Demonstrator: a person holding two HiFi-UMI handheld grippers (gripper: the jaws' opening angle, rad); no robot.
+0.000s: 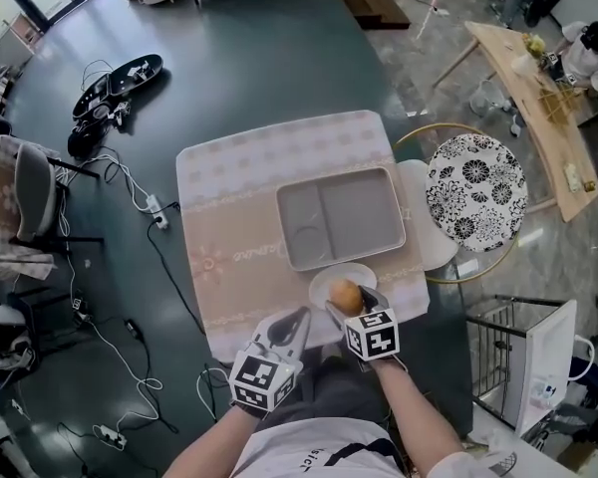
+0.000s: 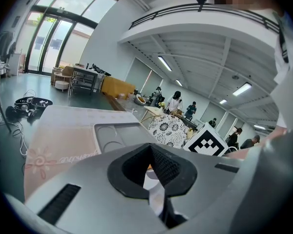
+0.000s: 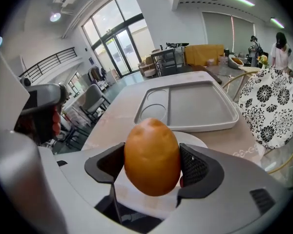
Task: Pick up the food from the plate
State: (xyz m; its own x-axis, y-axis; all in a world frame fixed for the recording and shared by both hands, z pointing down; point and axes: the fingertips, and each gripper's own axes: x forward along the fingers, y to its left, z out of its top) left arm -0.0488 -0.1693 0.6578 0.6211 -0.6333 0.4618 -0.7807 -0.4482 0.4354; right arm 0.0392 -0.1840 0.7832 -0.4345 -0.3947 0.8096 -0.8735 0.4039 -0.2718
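An orange-brown, egg-shaped piece of food [image 1: 346, 297] is held just over a small white plate [image 1: 322, 287] near the table's front edge. My right gripper [image 1: 352, 306] is shut on it. In the right gripper view the food [image 3: 152, 156] fills the gap between both dark pads, with the plate [image 3: 194, 141] beneath it. My left gripper [image 1: 290, 326] hovers left of the plate at the table's front edge. Its jaws are shut with nothing in them, and in its own view the left gripper's pads [image 2: 162, 165] meet.
An empty grey compartment tray [image 1: 341, 217] lies just beyond the plate on a pale patterned tablecloth [image 1: 229, 217]. A black-and-white floral stool [image 1: 475, 191] stands to the right of the table. Cables [image 1: 130, 197] trail over the floor at left, and a wire rack [image 1: 498, 357] is at lower right.
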